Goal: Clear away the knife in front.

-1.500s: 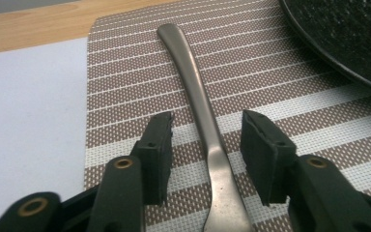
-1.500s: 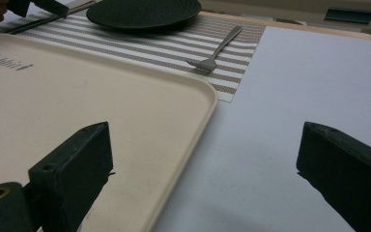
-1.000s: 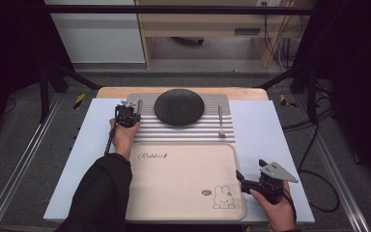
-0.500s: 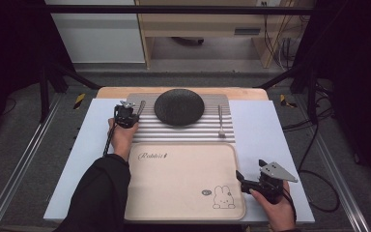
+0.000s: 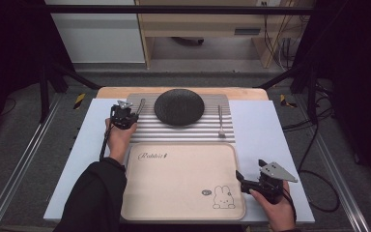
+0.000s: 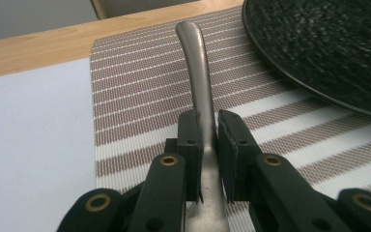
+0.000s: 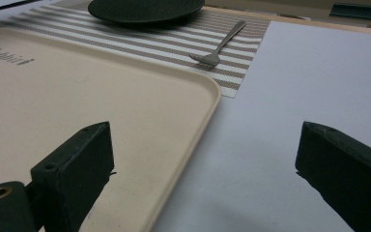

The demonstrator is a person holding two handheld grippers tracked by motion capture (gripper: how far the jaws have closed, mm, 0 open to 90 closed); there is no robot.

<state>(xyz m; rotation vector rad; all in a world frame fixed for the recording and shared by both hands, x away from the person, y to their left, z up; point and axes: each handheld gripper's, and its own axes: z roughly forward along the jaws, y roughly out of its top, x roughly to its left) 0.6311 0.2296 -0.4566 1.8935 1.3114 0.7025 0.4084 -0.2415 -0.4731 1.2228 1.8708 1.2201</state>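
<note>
Left tongs (image 5: 124, 116) at striped mat (image 5: 183, 129) (utensil handle (image 5: 139, 106) beside), dark plate (image 5: 178, 107)

This looked like a lab: a metal frame (image 5: 24, 164) boxed the table (image 5: 265, 130), with cables (image 5: 282, 48) trailing over grey floor behind.

One black plate (image 5: 178, 107), one fork (image 5: 220, 122), one metal utensil handle (image 6: 199, 87), one striped placemat (image 5: 183, 129), one beige tray (image 5: 183, 181), two grippers

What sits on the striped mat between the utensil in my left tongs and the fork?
The round black speckled plate lies between the grey metal utensil handle and the metal fork, as the high view shows.
</note>
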